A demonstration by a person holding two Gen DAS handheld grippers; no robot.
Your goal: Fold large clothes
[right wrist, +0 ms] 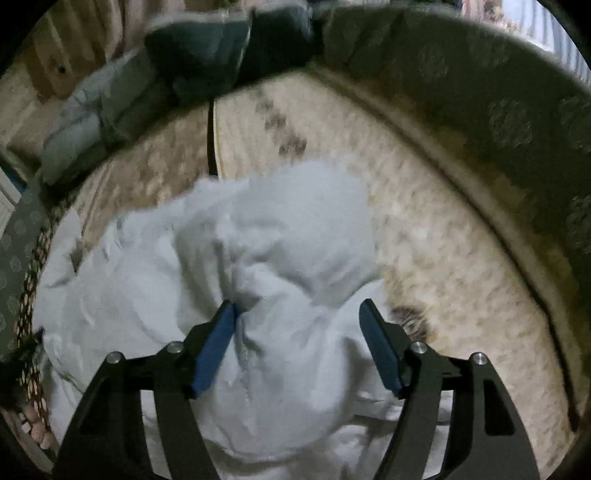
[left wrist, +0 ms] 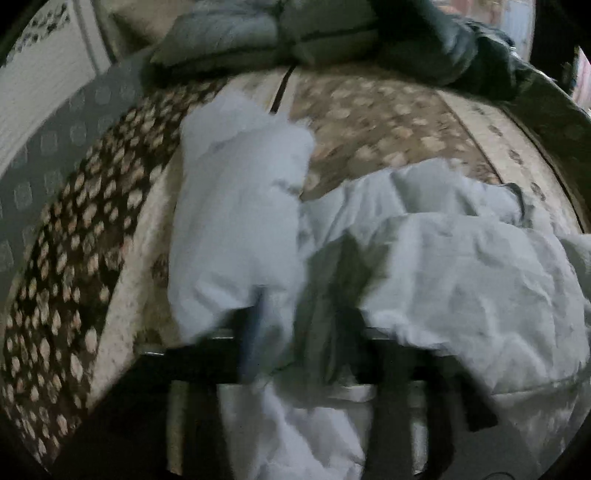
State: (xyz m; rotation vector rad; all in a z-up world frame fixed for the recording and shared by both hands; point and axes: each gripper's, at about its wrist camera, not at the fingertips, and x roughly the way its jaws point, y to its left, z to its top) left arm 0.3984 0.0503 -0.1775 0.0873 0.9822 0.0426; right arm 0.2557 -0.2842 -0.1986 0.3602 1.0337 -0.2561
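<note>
Left wrist view: a quilted bedspread [left wrist: 373, 122], brown and cream with pale blotches, dim and blurred, grey pillows [left wrist: 221, 35] heaped at the far end. The crumpled white garment [left wrist: 461, 266] sprawls across it, draped over the left gripper [left wrist: 299, 332]; I cannot tell its grip. Right wrist view: the right gripper [right wrist: 297, 314] stands wide, blue pads [right wrist: 216, 347] flanking a bunched, soft white fold.

1. There are no words, numbers, brand names or signs to read in either view.
2. Both views are dark and blurry, so any small writing is too hard to see.
</note>
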